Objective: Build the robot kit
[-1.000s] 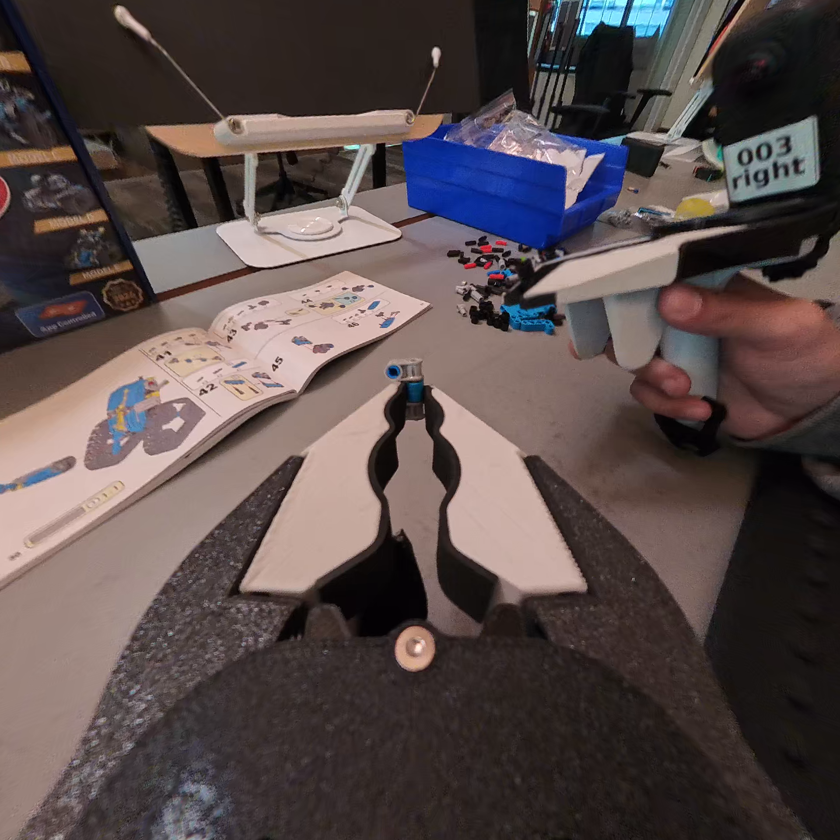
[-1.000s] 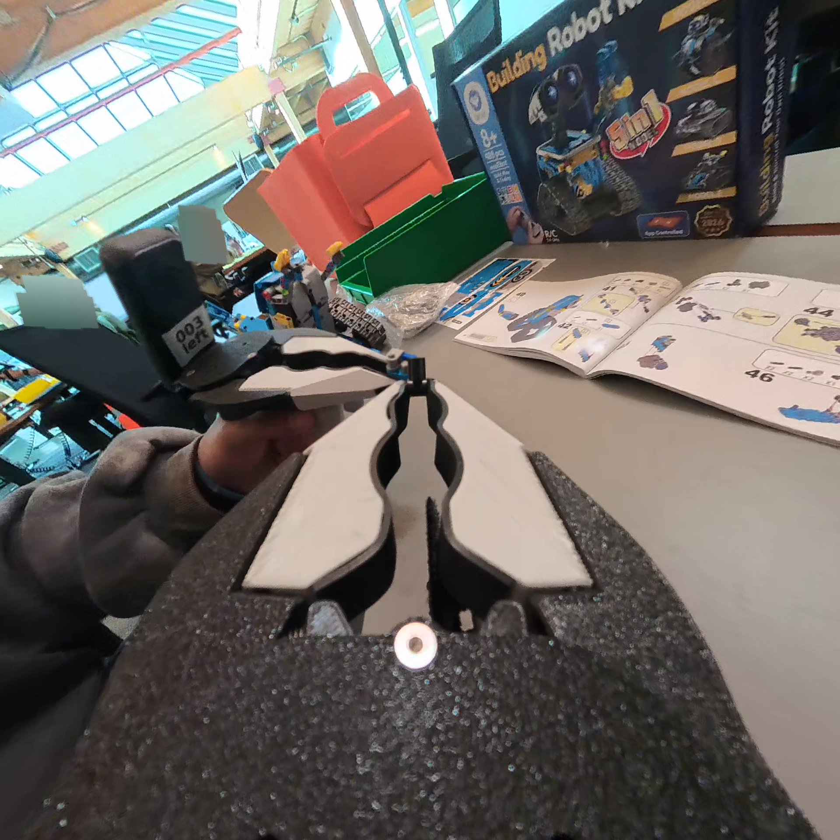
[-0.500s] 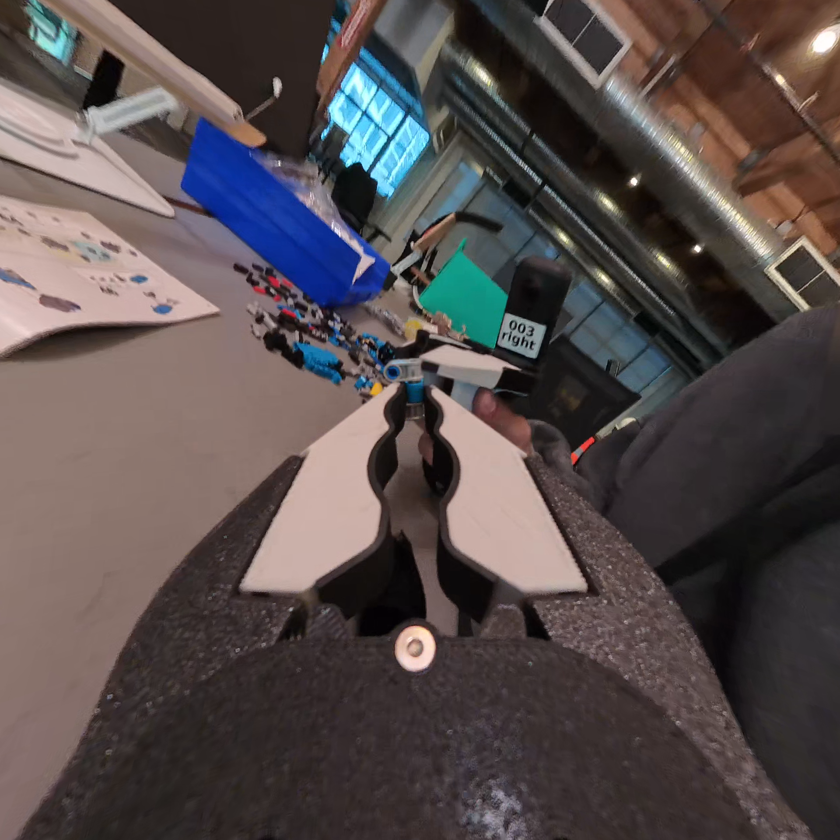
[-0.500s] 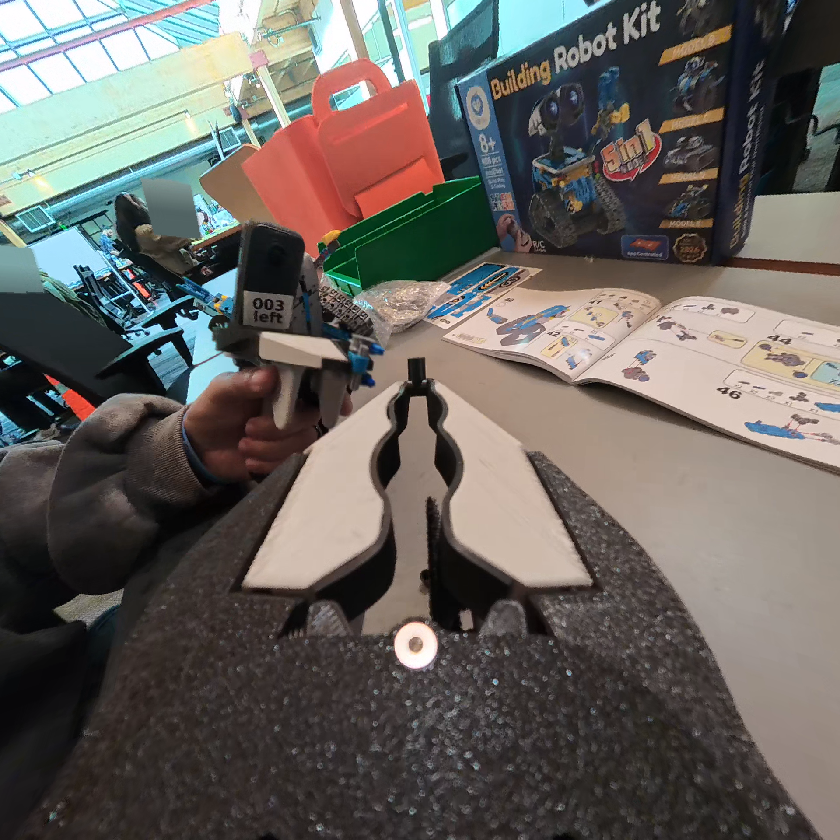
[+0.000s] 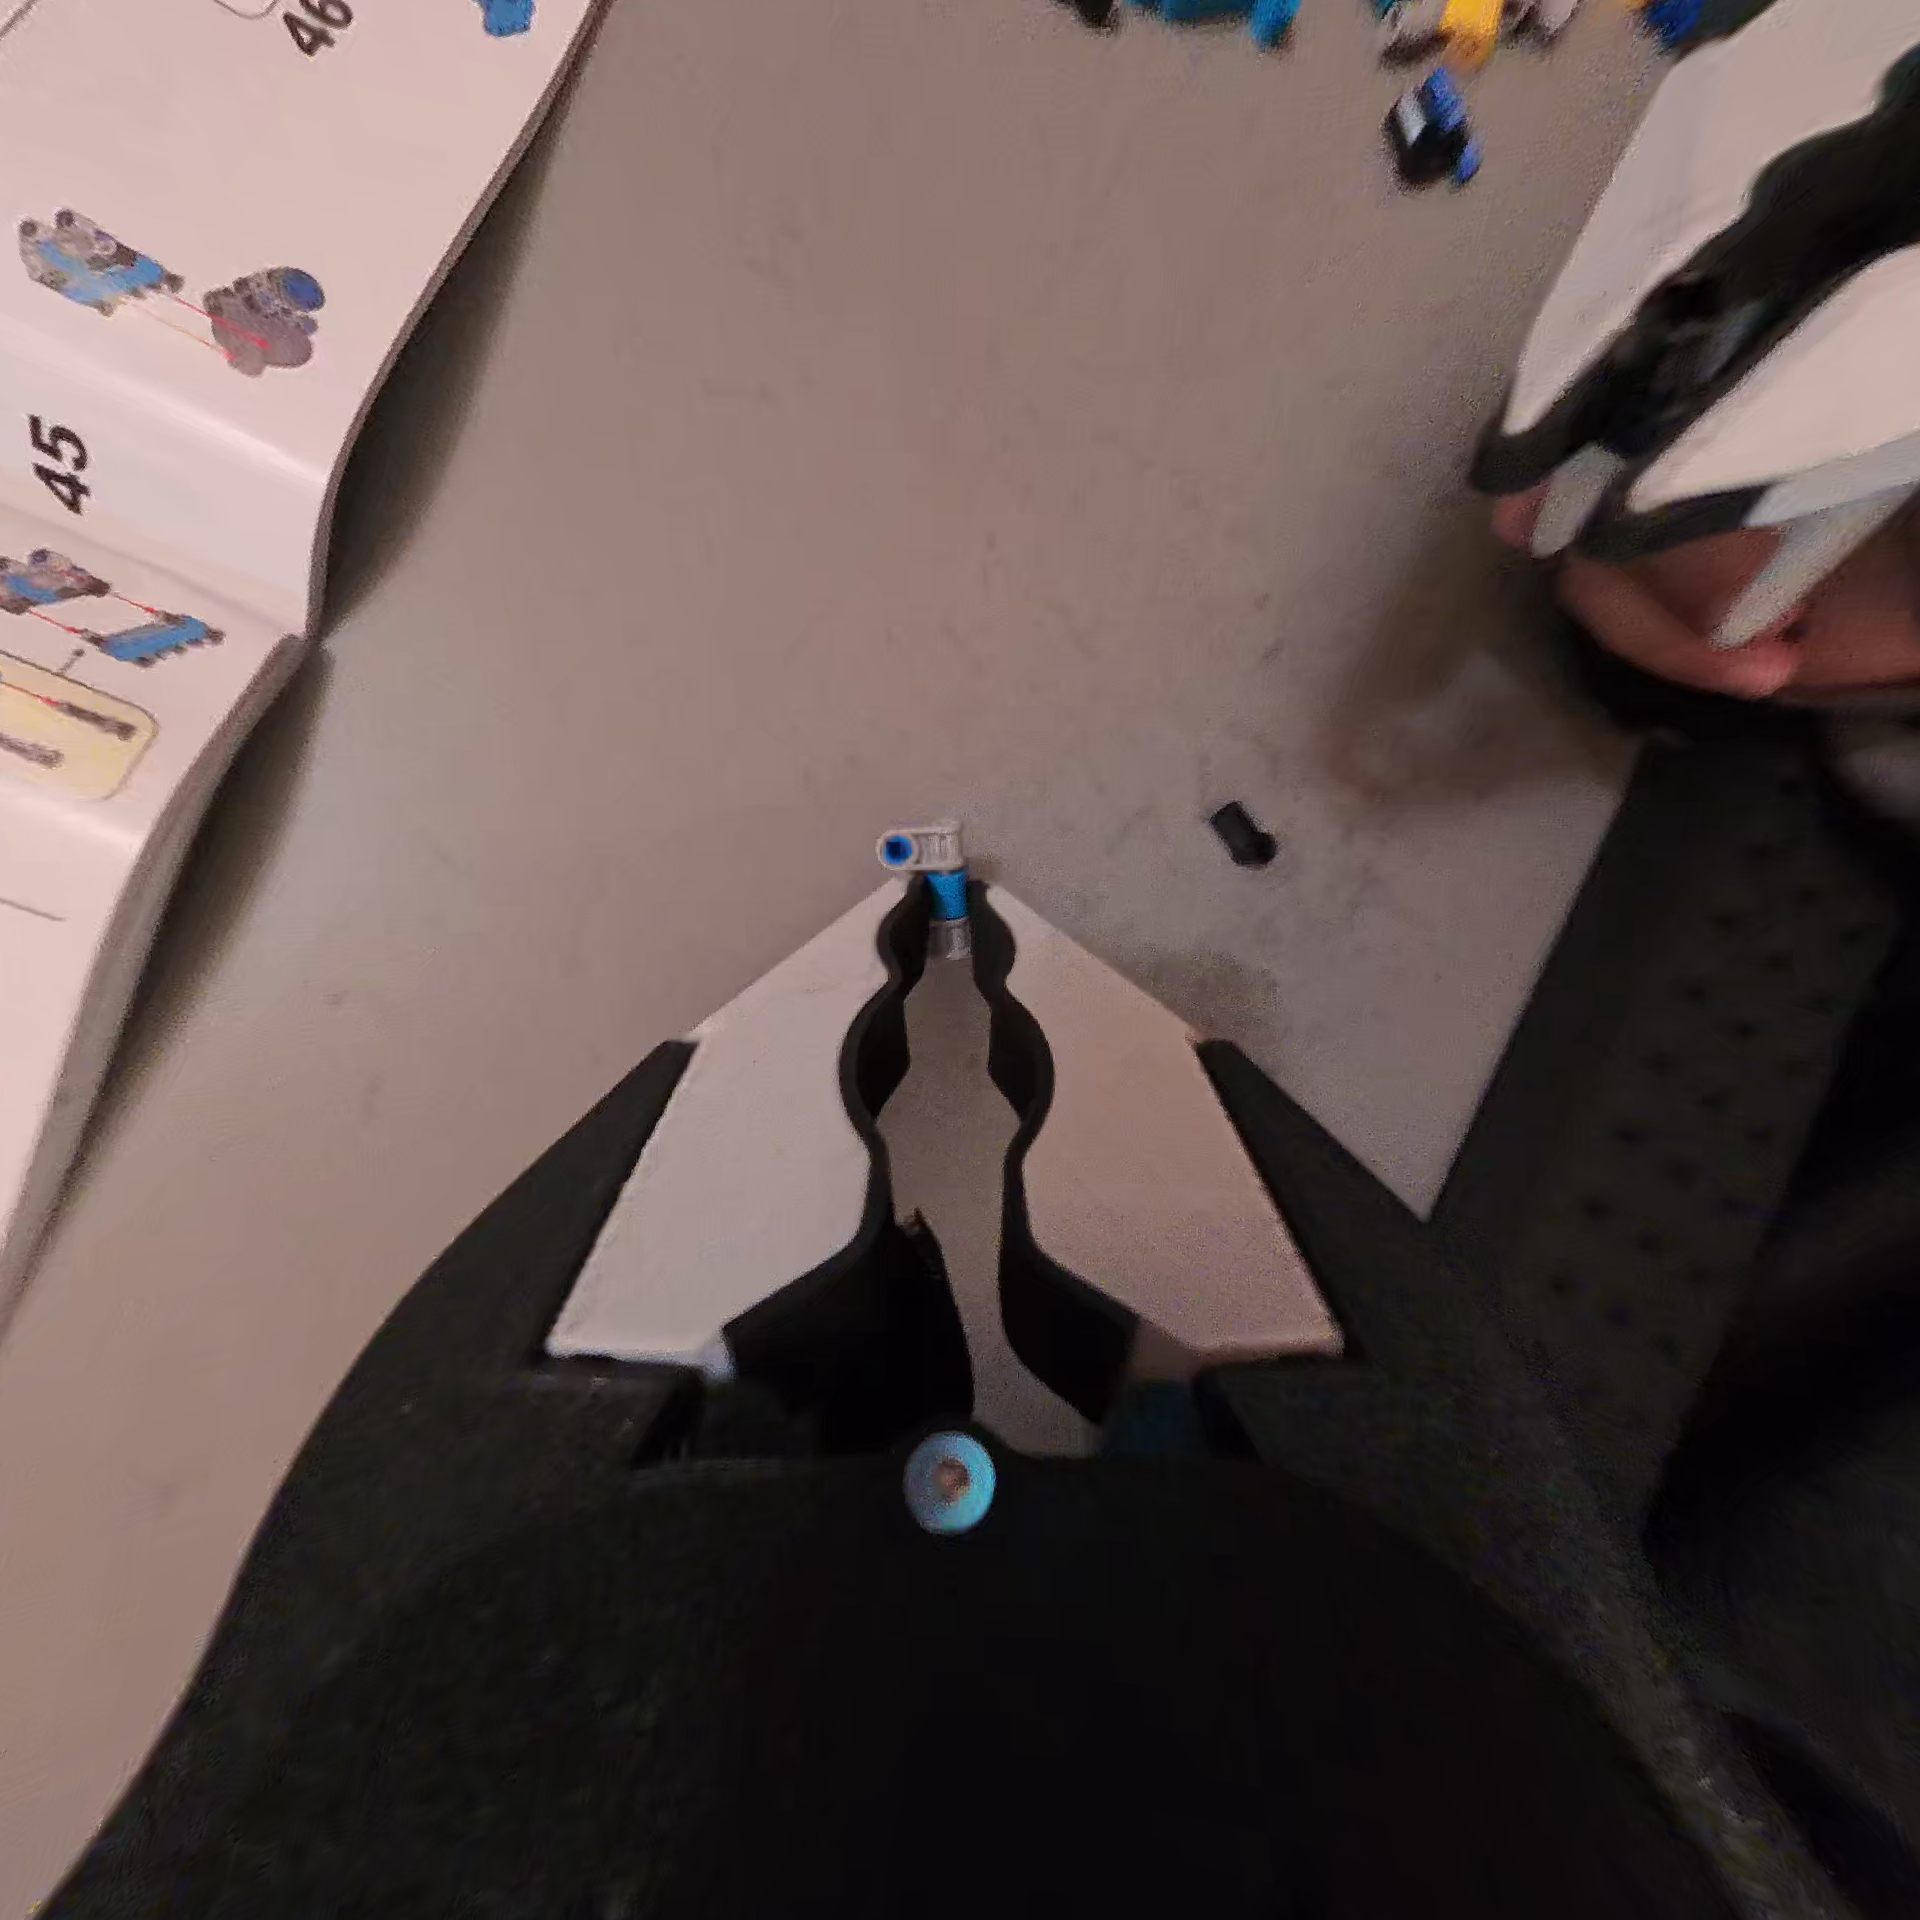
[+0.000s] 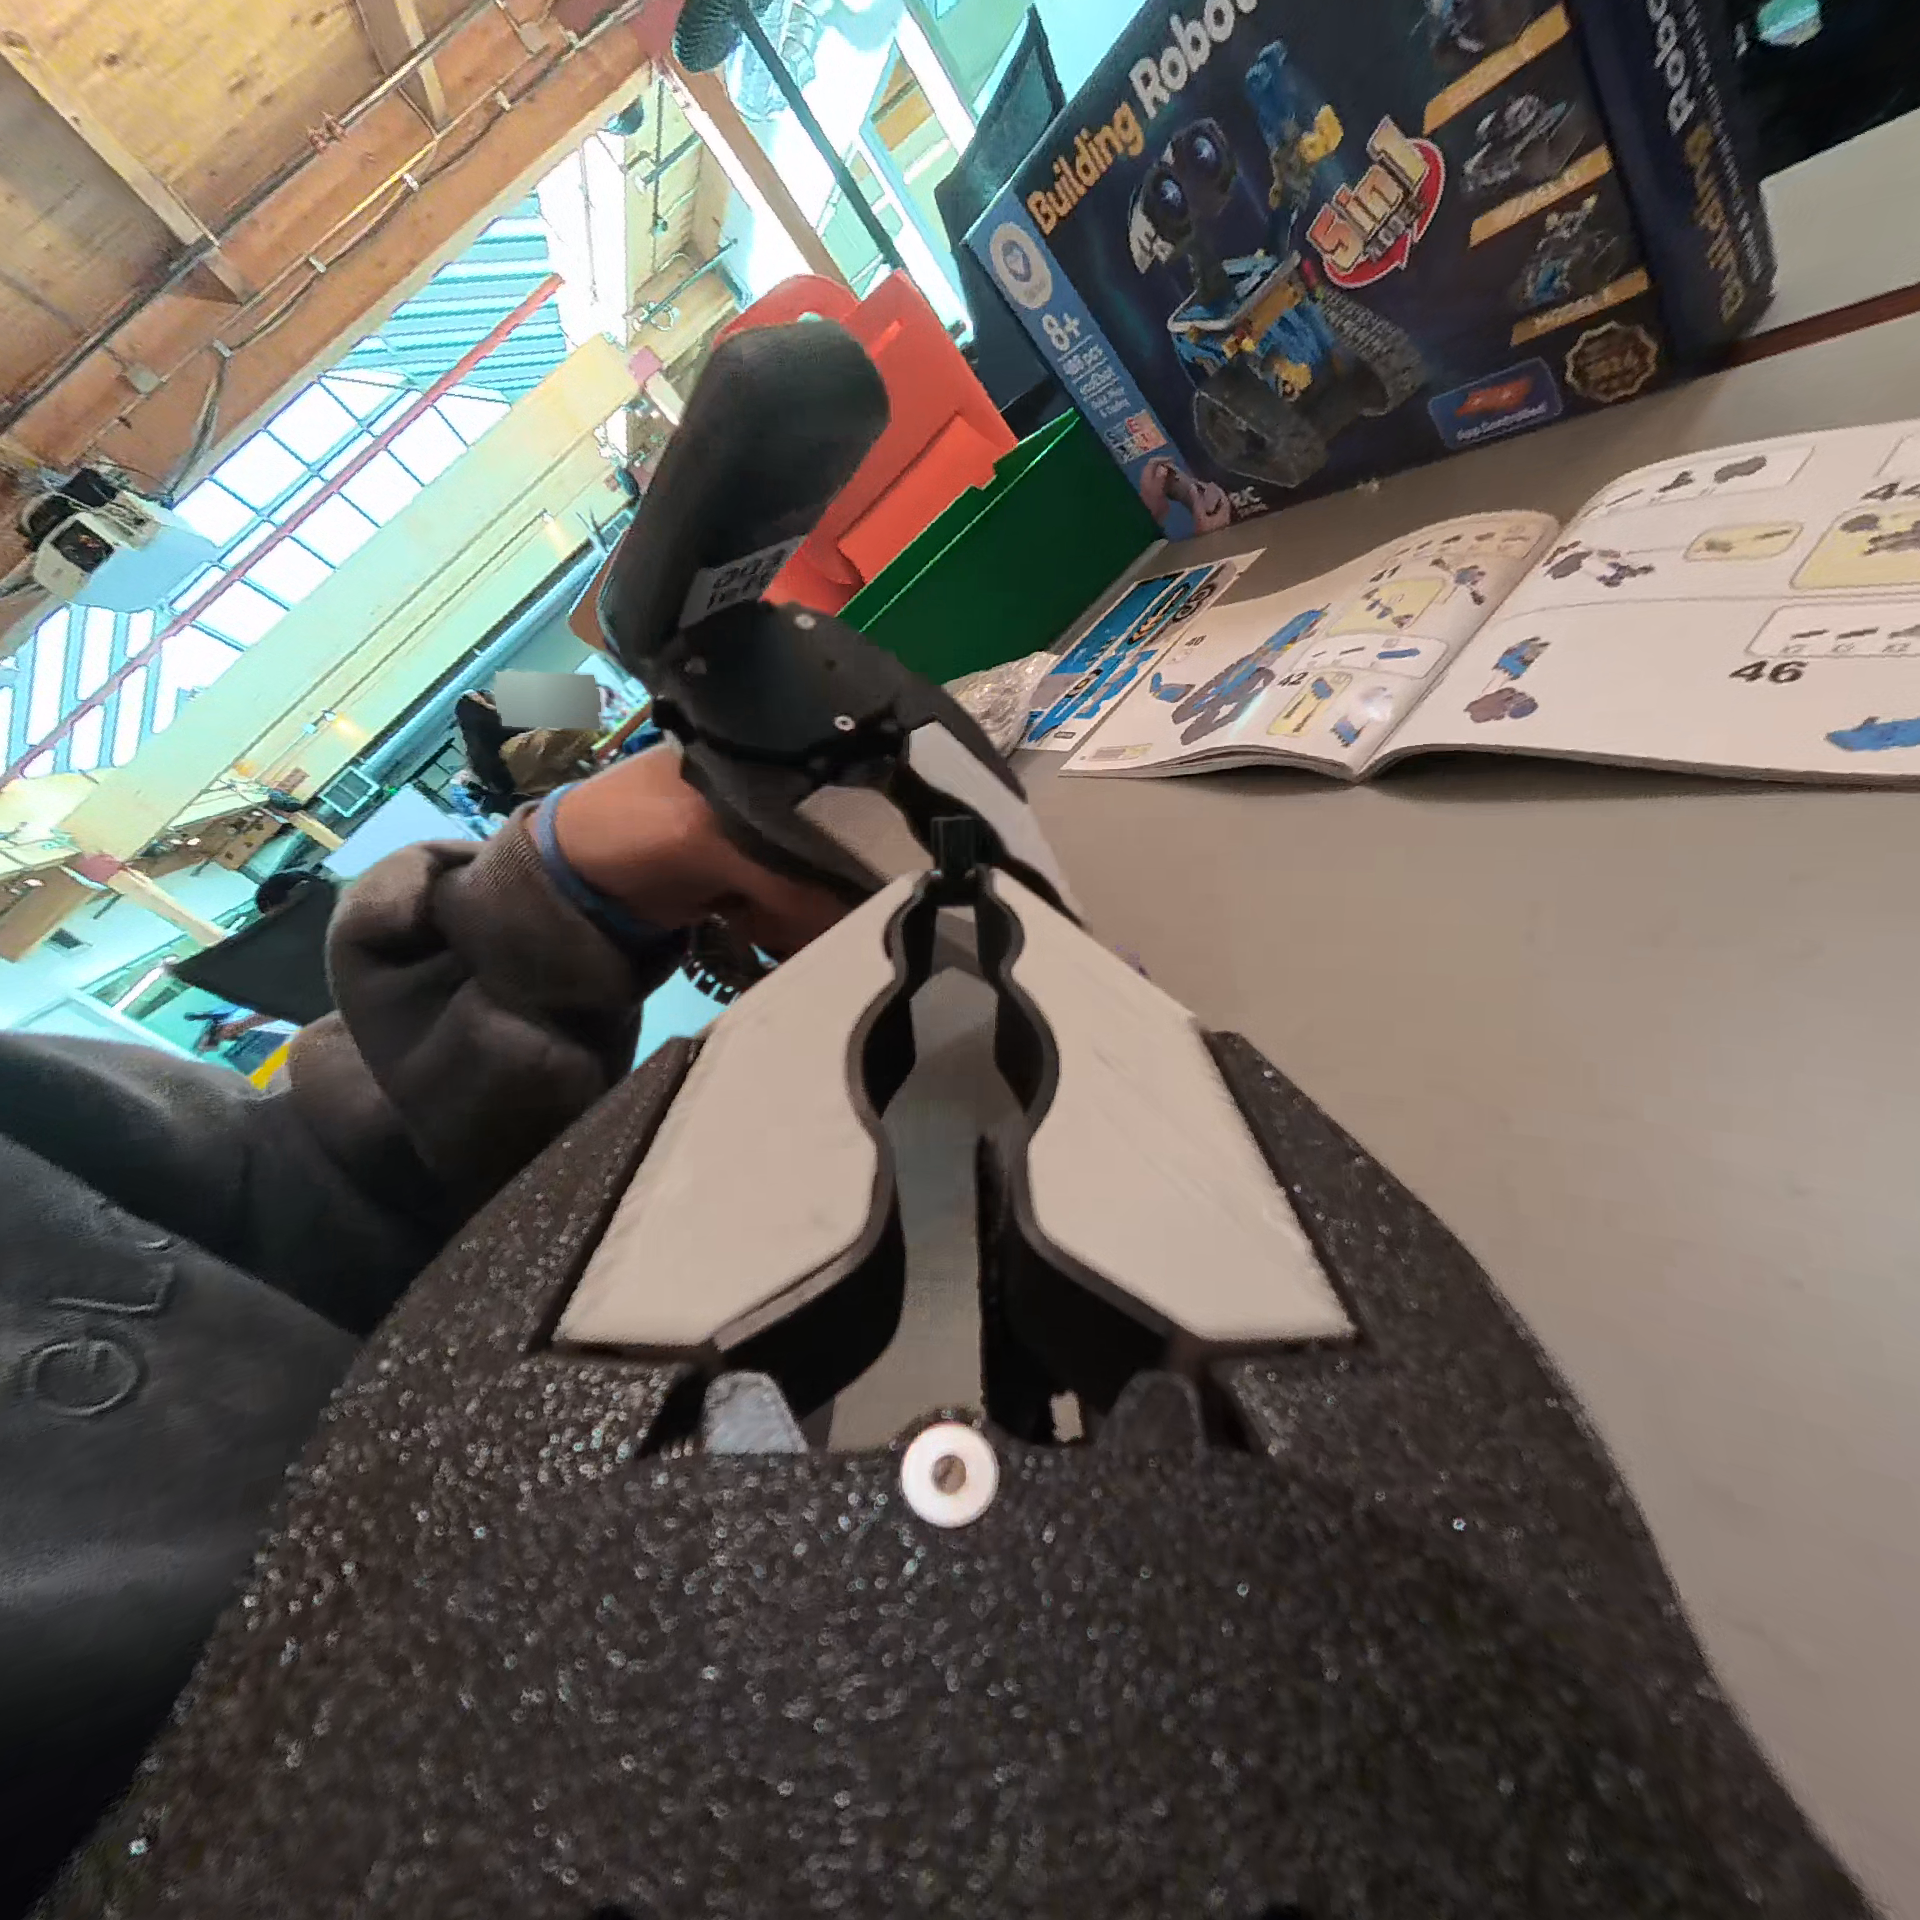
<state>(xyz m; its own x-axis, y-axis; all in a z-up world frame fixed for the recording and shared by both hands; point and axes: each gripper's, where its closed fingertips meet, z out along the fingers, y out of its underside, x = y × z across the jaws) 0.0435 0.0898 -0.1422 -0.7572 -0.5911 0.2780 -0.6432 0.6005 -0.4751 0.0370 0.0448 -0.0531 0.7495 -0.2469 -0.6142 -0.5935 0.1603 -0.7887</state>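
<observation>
Left wrist view: left gripper [image 5: 940, 914] jaws are pinching a blue-grey connector [image 5: 928, 868] above the counter [image 5: 935, 416].
Right gripper [image 6: 948, 894] jaws are nipping a black pin [image 6: 951, 847]; green bin [image 6: 1003, 535] contents are hiding behind its wall.

Writing is present but not transcribed.

- Open instruction booklet [image 5: 156, 343], left of the grey table [image 5: 935, 468]: black printed page numbers beside the step drawings. The same booklet [image 6: 1558, 644] in the right wrist view also carries numbers.
- Dark blue box [image 6: 1351, 260] standing behind it: large yellow and white title lettering, a red-and-yellow badge, small caption strips.
- Small white label [image 6: 743, 577] on the left gripper [image 6: 1013, 868]: black characters, partly hidden.
- Dark garment [image 6: 94, 1351]: embossed mark, unreadable.
</observation>
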